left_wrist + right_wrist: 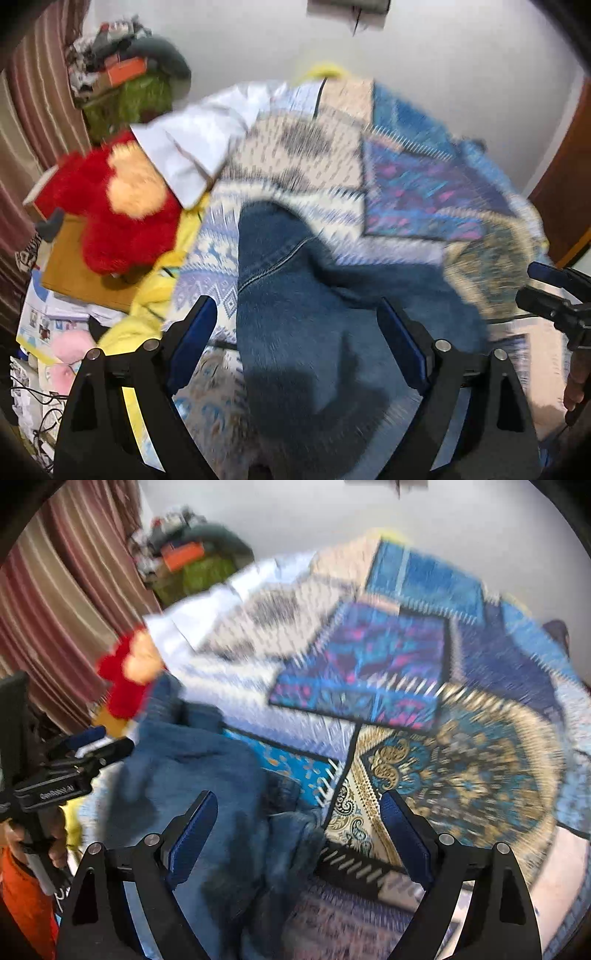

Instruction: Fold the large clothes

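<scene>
A pair of blue jeans [314, 317] lies rumpled on a patchwork bedspread [417, 192]. My left gripper [299, 314] hovers over the jeans with its blue-padded fingers [195, 332] wide apart and nothing pressed between them. In the right wrist view the jeans [192, 782] spread to the left and run under the gripper. My right gripper [299, 808] stands open above the edge of the jeans and the gold-patterned patch [461, 775]. The other gripper [85, 753] shows at the left edge, held by a hand [55, 838]. Both views are blurred by motion.
A red and tan plush toy [118, 206] and a white folded cloth [192, 144] lie at the bed's far left. A pile of clutter [129, 70] sits by the striped curtain [62, 602]. A wooden board [74, 269], papers and a pink item [70, 350] lie on the left.
</scene>
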